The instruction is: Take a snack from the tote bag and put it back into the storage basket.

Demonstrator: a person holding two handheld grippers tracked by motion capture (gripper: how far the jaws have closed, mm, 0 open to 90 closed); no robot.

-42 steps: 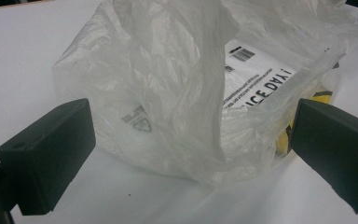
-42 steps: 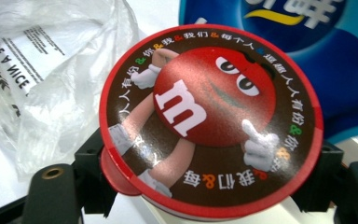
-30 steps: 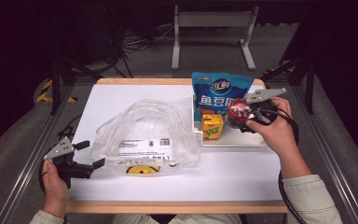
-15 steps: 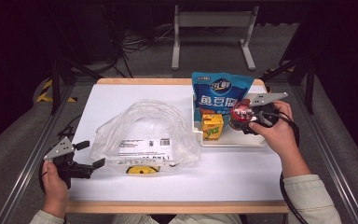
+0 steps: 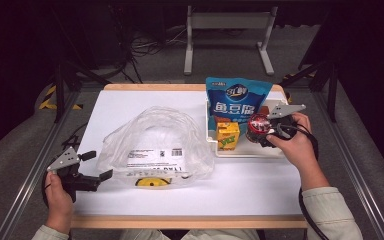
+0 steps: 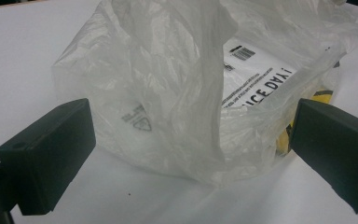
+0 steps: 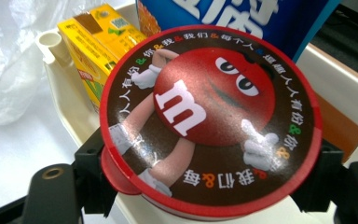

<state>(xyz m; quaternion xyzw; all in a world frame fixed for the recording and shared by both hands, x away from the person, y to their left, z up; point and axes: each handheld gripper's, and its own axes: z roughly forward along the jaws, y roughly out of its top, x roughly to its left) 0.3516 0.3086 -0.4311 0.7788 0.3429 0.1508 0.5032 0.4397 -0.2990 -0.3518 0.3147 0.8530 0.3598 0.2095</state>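
candy tub point(image 7: 209, 126) | round, red rim, brown lid with a red cartoon candy figure and a white "m" | lid tilted toward the camera | clamped by its sides in the right tool point(image 5: 266, 133) | over the white tray point(image 5: 240, 150), just beside the yellow carton point(image 5: 227, 136)

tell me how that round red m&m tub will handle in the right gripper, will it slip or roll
The m&m tub sits between the right gripper pads at its sides, so it looks rigid enough to clamp. Its glossy round wall could probably twist or slip in a light grip. Laid on its side in the white tray it would likely roll; flat on its base it should stand.
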